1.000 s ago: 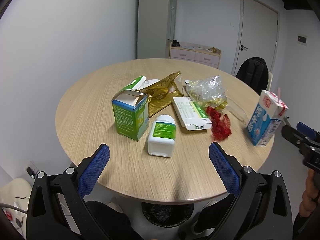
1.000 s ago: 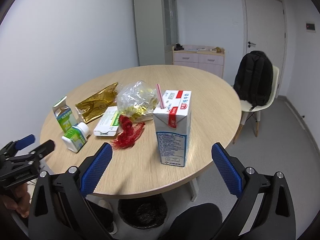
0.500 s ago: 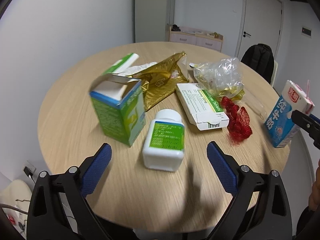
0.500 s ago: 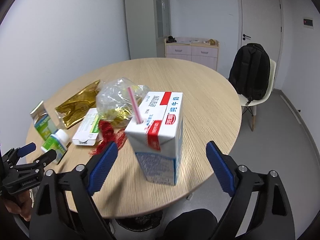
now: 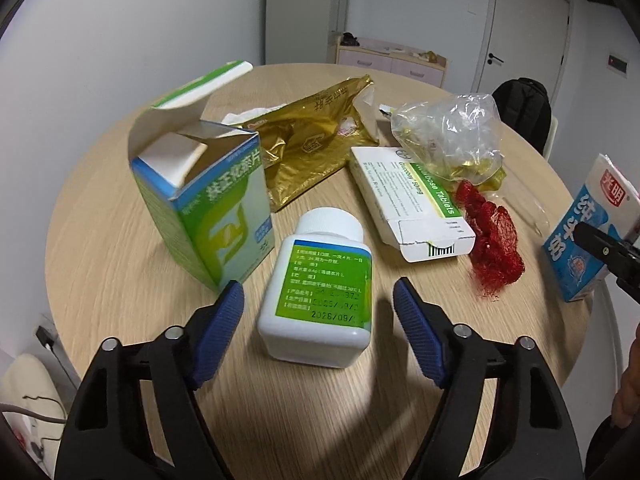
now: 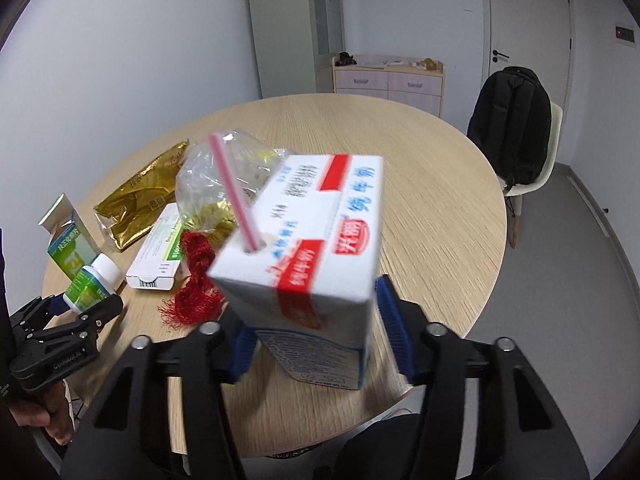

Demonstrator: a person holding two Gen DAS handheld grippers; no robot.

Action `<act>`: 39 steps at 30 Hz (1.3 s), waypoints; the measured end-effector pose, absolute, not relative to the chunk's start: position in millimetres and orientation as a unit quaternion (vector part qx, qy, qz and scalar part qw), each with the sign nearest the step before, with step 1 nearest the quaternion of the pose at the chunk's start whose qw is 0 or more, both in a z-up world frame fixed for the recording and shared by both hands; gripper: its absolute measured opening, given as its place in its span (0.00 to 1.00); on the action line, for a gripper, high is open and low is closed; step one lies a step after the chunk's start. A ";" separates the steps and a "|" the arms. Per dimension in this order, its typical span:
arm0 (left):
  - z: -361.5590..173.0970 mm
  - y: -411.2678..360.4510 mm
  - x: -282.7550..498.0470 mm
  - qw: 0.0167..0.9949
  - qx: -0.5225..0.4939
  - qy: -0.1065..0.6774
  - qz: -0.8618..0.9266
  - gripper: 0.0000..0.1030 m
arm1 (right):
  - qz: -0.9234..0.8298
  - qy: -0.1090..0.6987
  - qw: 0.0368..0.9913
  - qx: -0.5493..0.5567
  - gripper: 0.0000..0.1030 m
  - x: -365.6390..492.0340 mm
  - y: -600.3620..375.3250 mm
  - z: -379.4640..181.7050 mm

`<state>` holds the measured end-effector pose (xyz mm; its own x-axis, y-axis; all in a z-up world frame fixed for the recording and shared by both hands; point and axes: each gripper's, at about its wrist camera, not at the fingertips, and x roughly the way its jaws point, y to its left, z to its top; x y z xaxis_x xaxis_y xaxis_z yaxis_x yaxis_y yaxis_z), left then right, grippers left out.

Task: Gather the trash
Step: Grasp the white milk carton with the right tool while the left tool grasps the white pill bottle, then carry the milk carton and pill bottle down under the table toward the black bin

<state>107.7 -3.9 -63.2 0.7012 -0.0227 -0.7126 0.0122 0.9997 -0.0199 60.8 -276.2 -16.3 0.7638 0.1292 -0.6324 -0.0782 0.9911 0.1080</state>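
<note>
Small office or meeting rm, plain and sparsely furnished. Bare white walls, grey floor [image 6: 568,264], closed white door [image 6: 524,28] w/ black lever handle, small wall panel beside it. One round wood-grain table [image 6: 420,184] in the middle; a single pale moulded chair [image 6: 536,184] pulled up, black backpack [image 6: 510,120] propped on its seat. Tall white cabinet [image 6: 296,28] w/ glass door against the back wall, low drawer unit [image 6: 388,80] next to it w/ odds and ends on top. Power strip and cables on the floor by the wall [image 5: 44,336]. No bed, stove or sink; could be a spare rm in a home, can't tell for sure.
</note>
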 end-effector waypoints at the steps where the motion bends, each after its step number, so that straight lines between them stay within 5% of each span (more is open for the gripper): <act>1: -63.1 -4.5 108.1 0.922 -0.005 0.388 -0.008 0.68 | 0.054 0.338 0.939 0.038 0.44 60.5 -277.0 -16.2; 6: -63.5 -7.3 105.7 0.922 -0.003 0.386 -0.008 0.40 | 0.054 0.336 0.939 0.037 0.38 58.0 -278.2 -15.8; 39: -33.2 1.4 27.0 0.935 -0.021 0.354 0.000 0.40 | 0.078 0.293 0.953 0.004 0.37 -5.8 -247.0 13.9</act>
<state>27.0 1.4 -33.2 0.7498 -0.0152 -0.6615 -0.0152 0.9991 -0.0402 -5.8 -247.0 13.9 0.8158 0.1499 -0.5585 -0.1455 0.9880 0.0527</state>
